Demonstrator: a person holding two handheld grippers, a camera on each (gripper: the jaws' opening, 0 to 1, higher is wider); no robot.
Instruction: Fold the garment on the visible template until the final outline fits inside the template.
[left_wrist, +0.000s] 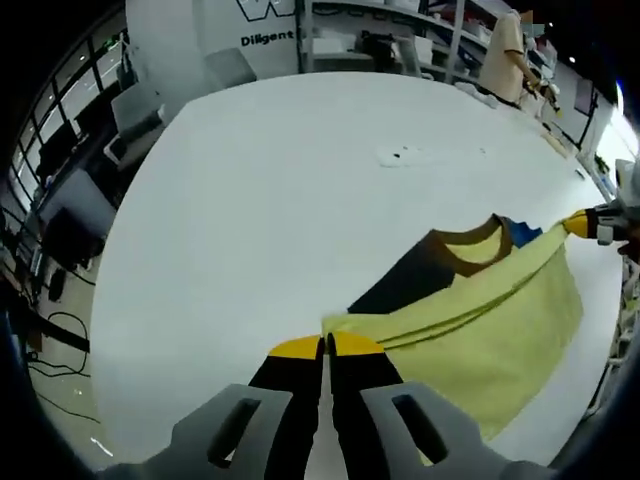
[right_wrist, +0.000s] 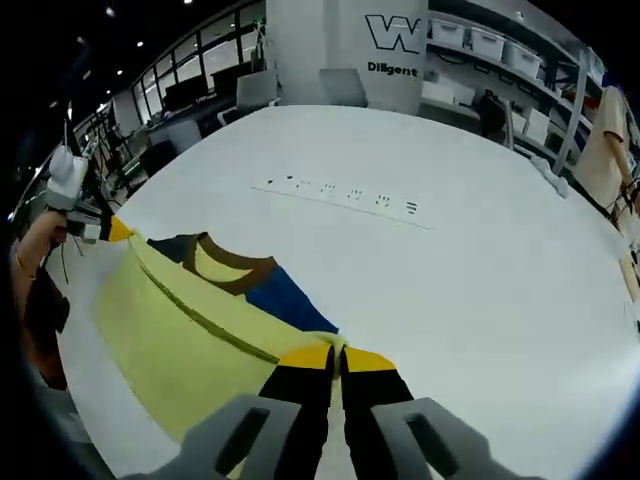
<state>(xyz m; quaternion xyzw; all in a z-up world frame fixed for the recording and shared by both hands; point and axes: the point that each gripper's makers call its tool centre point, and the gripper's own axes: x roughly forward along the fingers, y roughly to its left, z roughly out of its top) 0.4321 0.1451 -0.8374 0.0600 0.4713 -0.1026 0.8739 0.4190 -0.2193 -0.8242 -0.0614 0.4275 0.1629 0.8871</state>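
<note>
The garment, a pale yellow shirt with a brown collar and dark blue panels, hangs stretched between my two grippers over the white table. In the left gripper view it fills the lower right of the frame, and its folded yellow edge runs from my left gripper at bottom centre up to the right edge of the frame. There the right gripper holds the far corner with its yellow tips. My left jaws are pressed together on the near corner, with the cloth pinched between the tips.

In the right gripper view the garment lies in the lower left of the frame, its collar turned toward the middle of the table. My right gripper at bottom centre has its jaws closed on the yellow edge. The left gripper sits at the left edge, clamping the opposite corner, with a hand behind it.

A thin strip with small dark marks lies on the table above the garment, well apart from it. Shelving stands in the upper right of that view.
</note>
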